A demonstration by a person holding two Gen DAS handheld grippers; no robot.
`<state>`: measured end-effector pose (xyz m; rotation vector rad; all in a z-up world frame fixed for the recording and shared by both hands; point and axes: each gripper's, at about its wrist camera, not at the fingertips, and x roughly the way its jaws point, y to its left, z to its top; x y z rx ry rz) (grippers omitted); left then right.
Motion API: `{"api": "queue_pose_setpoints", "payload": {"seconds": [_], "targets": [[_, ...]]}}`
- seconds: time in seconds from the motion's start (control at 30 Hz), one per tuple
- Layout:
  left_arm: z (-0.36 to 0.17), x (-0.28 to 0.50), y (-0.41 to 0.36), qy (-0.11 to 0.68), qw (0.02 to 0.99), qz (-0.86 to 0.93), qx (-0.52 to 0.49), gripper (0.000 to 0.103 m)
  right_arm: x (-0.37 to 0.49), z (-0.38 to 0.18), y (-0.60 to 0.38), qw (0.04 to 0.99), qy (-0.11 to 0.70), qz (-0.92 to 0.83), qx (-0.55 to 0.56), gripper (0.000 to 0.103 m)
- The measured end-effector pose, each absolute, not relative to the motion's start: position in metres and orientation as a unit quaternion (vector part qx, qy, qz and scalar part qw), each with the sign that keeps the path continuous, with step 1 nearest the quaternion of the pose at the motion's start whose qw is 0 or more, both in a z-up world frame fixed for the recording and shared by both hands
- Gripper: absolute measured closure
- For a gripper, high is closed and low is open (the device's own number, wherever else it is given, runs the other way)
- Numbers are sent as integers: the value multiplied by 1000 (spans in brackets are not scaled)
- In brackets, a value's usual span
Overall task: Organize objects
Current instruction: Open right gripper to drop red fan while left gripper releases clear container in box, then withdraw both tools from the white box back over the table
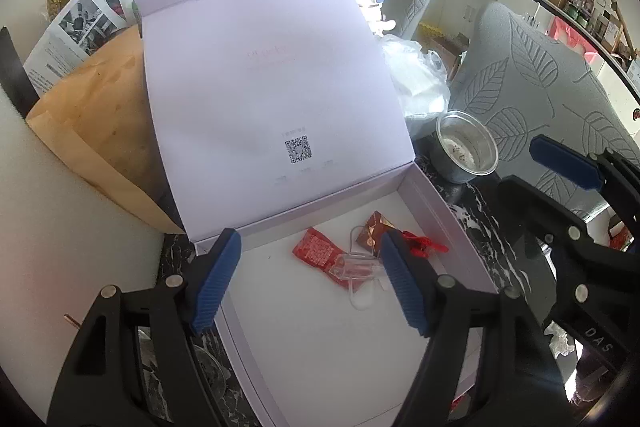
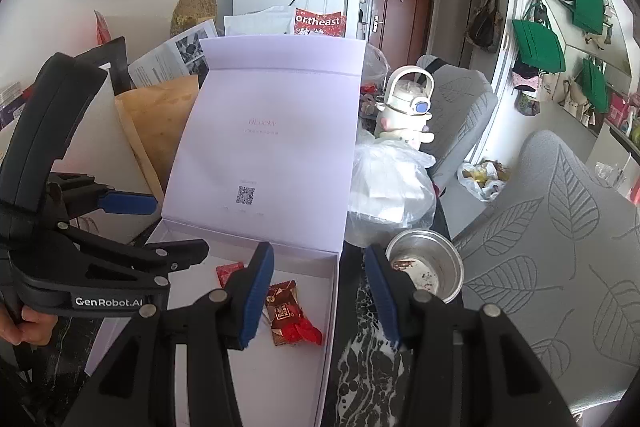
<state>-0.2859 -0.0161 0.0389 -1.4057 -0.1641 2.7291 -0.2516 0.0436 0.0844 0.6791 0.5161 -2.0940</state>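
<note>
My left tool hangs released over the open box, its blue pads spread with nothing pinched between them. Seen past them, on the white floor of the box, lie the small things I am sorting: a red packet, a clear plastic piece just right of it, and a dark red wrapped sweet at the far side, all clustered together. I judge they sit there because the box is the place chosen to gather them.

My right tool is also released, its pads parted and empty. It straddles the right wall of the box, one pad over the inside, the other over the dark marbled worktop. The wrapped sweet shows just beside its inner pad.

The lid stands upright at the far edge, propped against a brown paper bag on the left, which keeps the opening free for both hands. Right of the box, on the worktop, a dirty metal cup stands apart, with a crumpled plastic bag beyond it. To my eye these still wait their turn.
</note>
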Motion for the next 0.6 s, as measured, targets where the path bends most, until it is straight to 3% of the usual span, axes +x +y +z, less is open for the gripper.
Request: {"api": "queue_pose_setpoints", "payload": {"seconds": [0.6], "targets": [[86, -233, -20, -66, 24, 910, -408, 30, -196, 138, 76, 414, 195, -859, 230, 53]]}}
